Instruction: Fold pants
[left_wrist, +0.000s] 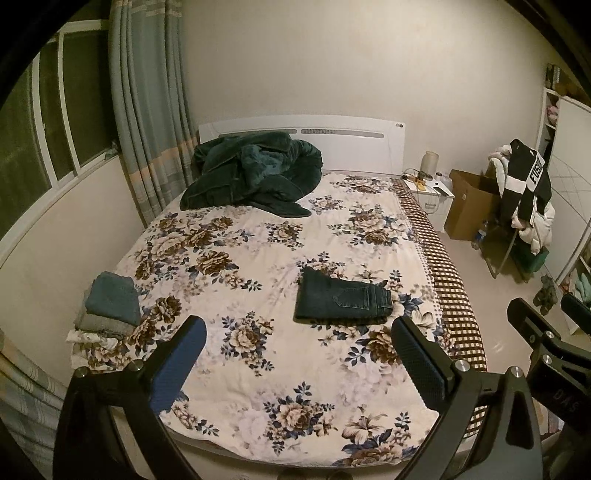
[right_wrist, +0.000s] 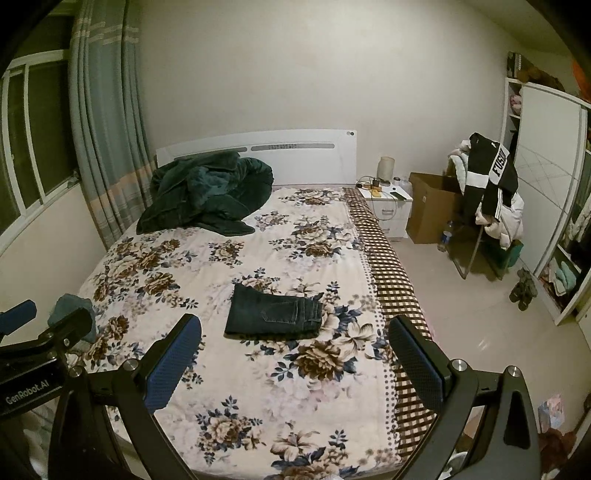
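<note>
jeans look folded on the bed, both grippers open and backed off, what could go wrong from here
1. The folded jeans lie loose on the floral sheet; gripping only the top layer with the left gripper or right gripper could pull the fold open.
2. The stack of folded clothes sits at the bed's left edge; adding the jeans off-centre may tip it over the side.
3. The sheet is soft and wrinkled, so an open finger might snag it along with the jeans.

Dim warm indoor light, soft shadows, strong fisheye warping, dark vignetted corners.
</note>
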